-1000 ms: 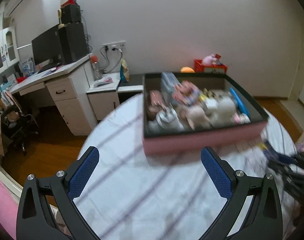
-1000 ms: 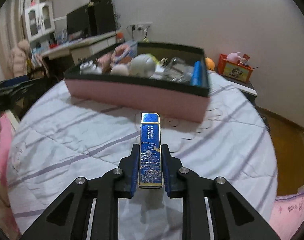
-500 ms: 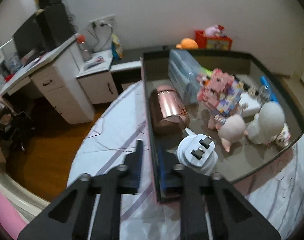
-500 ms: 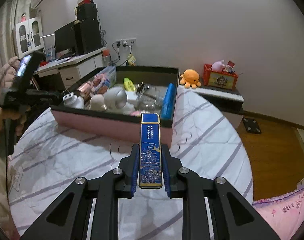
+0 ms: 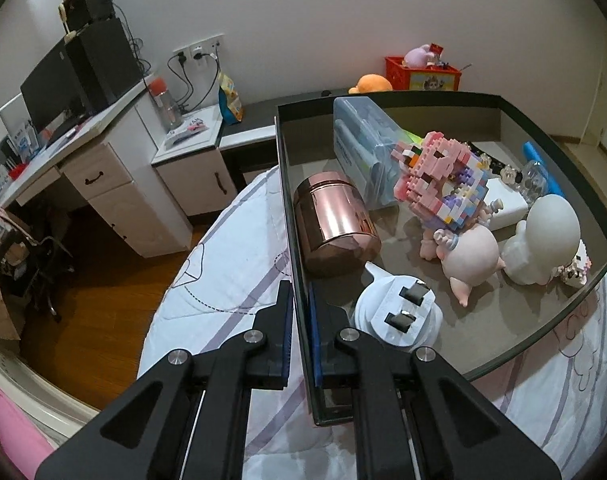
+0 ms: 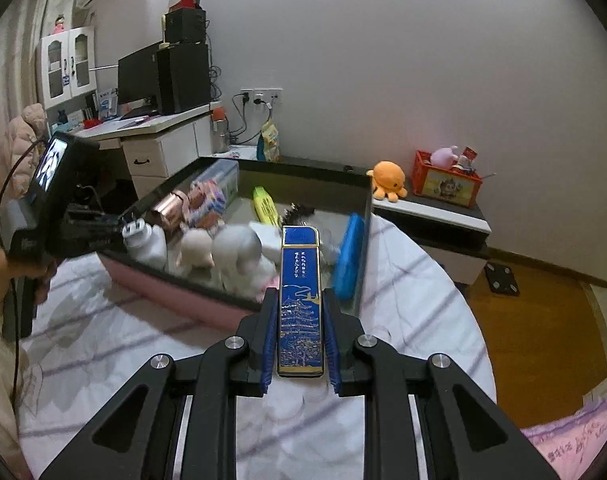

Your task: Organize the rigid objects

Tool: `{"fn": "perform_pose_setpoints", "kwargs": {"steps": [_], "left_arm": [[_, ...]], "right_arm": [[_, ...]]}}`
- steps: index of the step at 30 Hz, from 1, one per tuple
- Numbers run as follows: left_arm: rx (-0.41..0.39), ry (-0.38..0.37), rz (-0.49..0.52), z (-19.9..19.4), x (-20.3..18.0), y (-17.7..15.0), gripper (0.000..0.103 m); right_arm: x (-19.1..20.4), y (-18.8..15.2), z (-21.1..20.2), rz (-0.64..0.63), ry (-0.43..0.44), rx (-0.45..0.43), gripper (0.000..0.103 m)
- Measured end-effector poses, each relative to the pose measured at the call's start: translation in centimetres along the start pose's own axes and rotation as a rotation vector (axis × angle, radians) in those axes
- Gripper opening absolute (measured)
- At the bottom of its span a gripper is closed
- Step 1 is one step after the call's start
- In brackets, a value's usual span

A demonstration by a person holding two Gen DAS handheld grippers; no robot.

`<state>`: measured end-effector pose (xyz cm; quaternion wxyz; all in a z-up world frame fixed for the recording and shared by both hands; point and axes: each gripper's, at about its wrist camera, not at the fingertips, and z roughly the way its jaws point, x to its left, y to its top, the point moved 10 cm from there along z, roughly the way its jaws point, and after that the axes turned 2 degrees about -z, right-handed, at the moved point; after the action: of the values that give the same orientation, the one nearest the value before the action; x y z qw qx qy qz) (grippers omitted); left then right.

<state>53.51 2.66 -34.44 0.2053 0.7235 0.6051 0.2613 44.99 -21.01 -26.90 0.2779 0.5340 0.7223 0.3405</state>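
Observation:
A pink box with a dark rim sits on the round table and holds several toys. My left gripper is shut on the box's left wall, one finger outside and one inside. Next to it inside lie a white plug, a rose-gold can, a brick figure and pale dolls. My right gripper is shut on a flat blue and gold case, held above the table in front of the box. The left gripper shows at the box's left end.
The table carries a white striped cloth. A desk with monitor and speakers stands at the left. A low cabinet with an orange plush and a red crate stands behind. Wood floor lies to the right.
My left gripper moved in from open above the table and shut on the box's left wall. My right gripper rose and drew nearer to the box with the blue case.

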Motion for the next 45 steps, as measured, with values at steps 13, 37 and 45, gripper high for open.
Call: {"fn": "perform_pose_setpoints", "kwargs": {"steps": [13,37,45], "left_arm": [[0.005,0.002,0.010,0.2,-0.2,0.1,0.008],[0.014,0.021,0.024,0.2,-0.1,-0.3,0.008],[-0.061,0.039,0.007,-4.7,-0.2,0.1,0.027]], "right_arm": [[0.8,5.8,9.8,-0.037,0.012,0.118,0.021],[0.9,6.9,5.4,-0.001,-0.060,0.014,0.085],[-0.2,4.8,2.4,0.050,-0.091,0.017,0.091]]}}
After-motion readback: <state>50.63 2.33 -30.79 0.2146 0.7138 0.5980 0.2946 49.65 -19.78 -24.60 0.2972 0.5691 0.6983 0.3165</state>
